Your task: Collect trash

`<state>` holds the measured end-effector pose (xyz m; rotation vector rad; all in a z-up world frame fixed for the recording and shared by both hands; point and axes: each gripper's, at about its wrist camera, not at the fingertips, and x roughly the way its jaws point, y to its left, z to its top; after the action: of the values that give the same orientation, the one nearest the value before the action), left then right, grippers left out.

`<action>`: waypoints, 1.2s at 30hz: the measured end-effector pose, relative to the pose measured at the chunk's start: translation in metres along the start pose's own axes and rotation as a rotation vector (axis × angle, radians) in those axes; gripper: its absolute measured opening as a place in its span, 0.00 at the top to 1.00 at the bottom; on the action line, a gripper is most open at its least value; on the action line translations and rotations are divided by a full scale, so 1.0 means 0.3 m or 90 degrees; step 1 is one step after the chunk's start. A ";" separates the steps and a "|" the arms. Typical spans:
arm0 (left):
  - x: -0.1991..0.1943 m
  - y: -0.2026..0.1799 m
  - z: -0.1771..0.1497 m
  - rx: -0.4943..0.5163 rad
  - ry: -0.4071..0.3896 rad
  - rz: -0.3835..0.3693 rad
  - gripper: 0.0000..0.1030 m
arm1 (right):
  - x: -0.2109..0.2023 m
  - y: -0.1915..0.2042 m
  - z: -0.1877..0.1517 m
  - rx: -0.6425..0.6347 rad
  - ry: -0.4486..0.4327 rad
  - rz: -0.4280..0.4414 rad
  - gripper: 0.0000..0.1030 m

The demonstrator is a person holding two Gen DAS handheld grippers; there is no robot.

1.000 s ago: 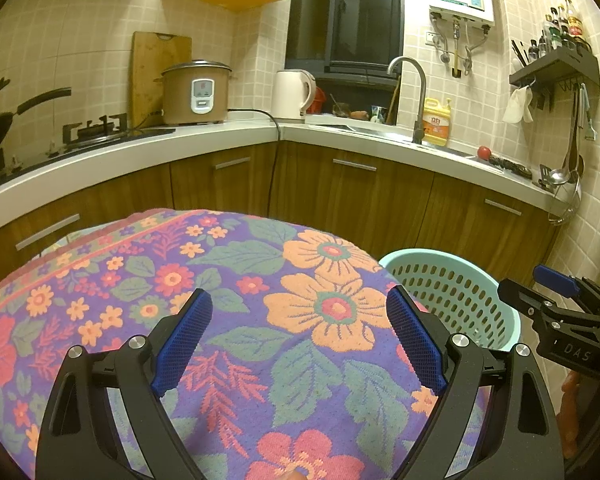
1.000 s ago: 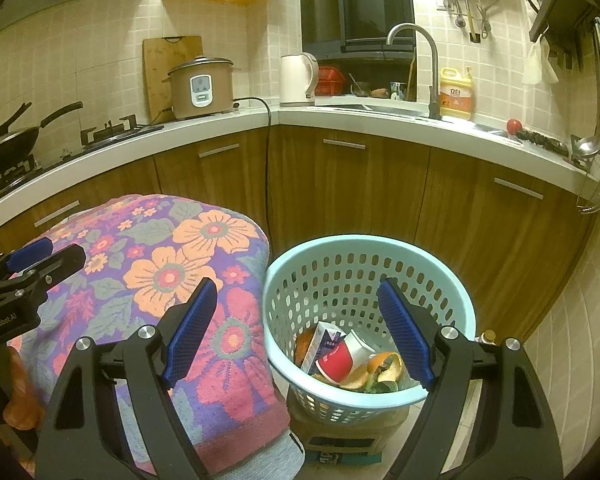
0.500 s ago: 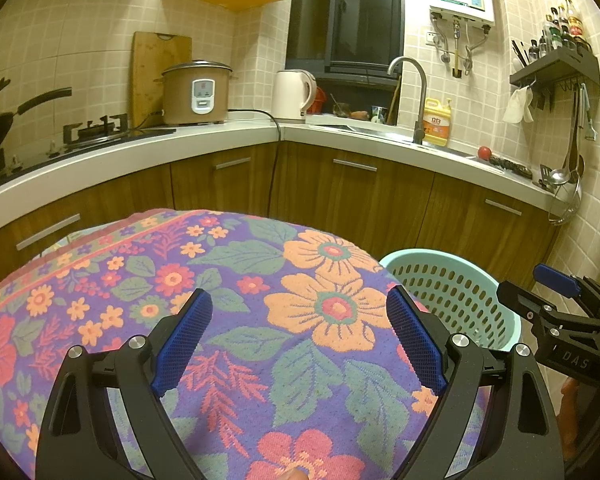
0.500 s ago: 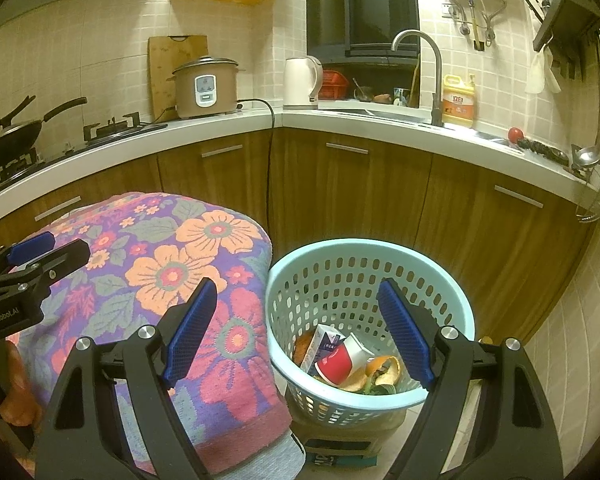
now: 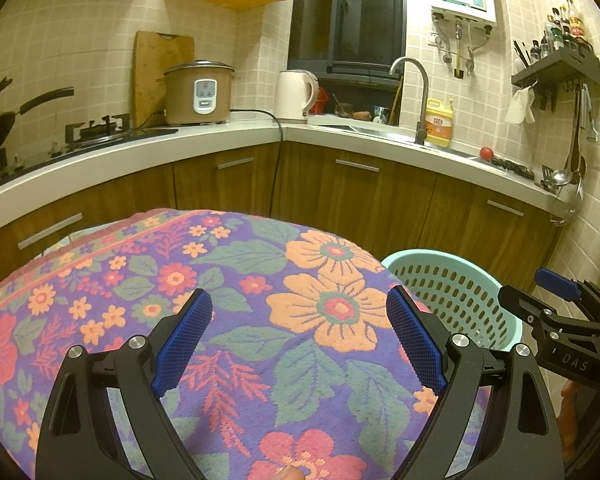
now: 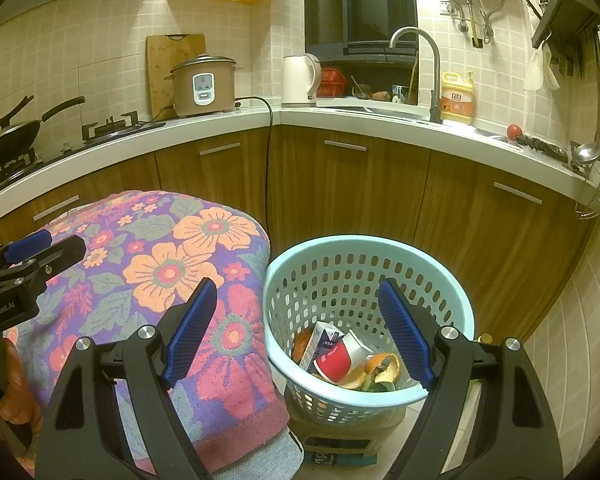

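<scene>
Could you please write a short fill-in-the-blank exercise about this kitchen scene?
1. The trash, including a red cup and orange peel, lies inside the light blue ____.
2. The basket stands to the ____ of the floral cloth in the right wrist view.
3. The right gripper has its jaws ____, with nothing held.
4. The left gripper is above the floral ____.

Missing words: basket; right; open; cloth

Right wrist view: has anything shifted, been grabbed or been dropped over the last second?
Nothing visibly changed. The right gripper and left gripper are open and empty as before, and the trash in the basket beside the floral cloth lies as it did.
</scene>
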<state>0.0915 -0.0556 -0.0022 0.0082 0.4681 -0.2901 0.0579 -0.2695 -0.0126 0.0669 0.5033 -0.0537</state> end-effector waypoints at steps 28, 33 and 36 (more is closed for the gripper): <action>0.001 -0.002 0.000 0.002 0.000 0.003 0.16 | 0.005 0.016 -0.010 -0.015 0.013 -0.004 0.24; 0.001 -0.002 0.000 0.005 -0.002 0.005 0.16 | 0.007 0.016 -0.010 -0.015 0.014 -0.005 0.24; 0.001 -0.001 0.000 0.004 -0.002 0.004 0.16 | 0.009 0.013 -0.010 -0.014 0.014 -0.011 0.24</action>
<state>0.0916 -0.0561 -0.0023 0.0152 0.4634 -0.2852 0.0591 -0.2654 -0.0164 0.0417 0.5262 -0.0636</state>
